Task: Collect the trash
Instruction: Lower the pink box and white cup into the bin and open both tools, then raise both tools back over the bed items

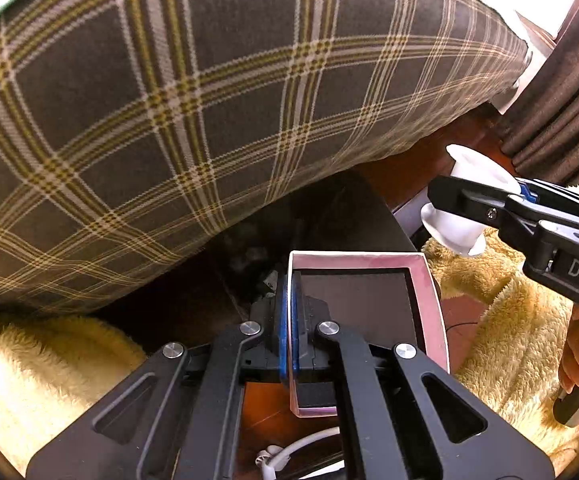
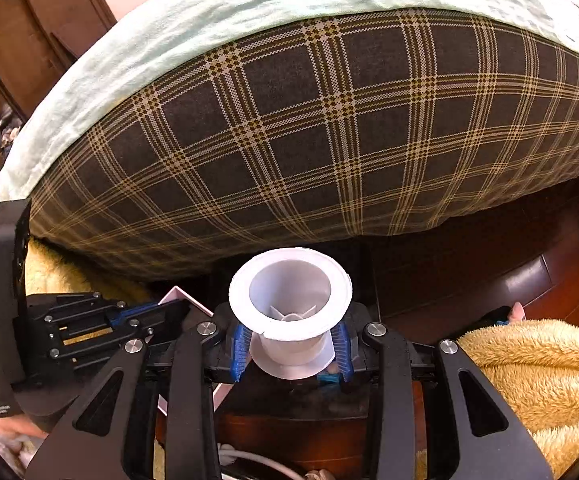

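We've got the left gripper w/ pads clamped on the edge of a pink-rimmed box, the right gripper squeezing a white plastic spool btwn its blue pads, both low by the plaid bed side, yellow blanket far right.

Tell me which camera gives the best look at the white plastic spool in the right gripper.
The right wrist view: the white spool sits centred, open end towards the lens, the right gripper pinching its waist. The left wrist view shows it side-on near the right edge, partly behind a finger.
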A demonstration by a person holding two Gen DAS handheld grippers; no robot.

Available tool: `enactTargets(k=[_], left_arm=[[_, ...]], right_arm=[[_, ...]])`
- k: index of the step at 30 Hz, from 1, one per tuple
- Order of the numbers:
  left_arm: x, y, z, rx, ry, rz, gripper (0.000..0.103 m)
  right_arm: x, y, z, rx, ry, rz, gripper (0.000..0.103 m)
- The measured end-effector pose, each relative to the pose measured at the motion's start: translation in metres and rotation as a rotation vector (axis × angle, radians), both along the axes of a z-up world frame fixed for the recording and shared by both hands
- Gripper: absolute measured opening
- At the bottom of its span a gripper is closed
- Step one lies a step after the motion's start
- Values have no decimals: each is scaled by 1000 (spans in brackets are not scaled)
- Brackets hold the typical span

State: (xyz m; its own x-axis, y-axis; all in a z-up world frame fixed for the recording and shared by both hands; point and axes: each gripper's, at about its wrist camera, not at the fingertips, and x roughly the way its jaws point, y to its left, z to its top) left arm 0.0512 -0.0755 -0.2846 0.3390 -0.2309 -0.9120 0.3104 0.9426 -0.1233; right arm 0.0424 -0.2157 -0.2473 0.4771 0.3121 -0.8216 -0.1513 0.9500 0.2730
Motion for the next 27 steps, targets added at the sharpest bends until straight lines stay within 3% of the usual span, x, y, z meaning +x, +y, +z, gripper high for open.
enactTargets(k=[7, 10, 14, 20, 27], left_arm=[[0, 6, -1, -4, 8, 10, 14], [-1, 10, 3, -2, 5, 18, 21], [-1, 15, 9, 3, -7, 30, 27], [-7, 24, 27, 7, -48, 49, 43], [-13, 35, 76, 1, -144, 74, 71]], right_arm=[[8, -2, -4, -17, 13, -14, 37], [9, -6, -7, -17, 9, -29, 50], [12, -17, -5, -13, -9, -53, 55], [10, -28, 6, 5, -39, -82, 71], [6, -31, 54, -23, -157, -86, 93]])
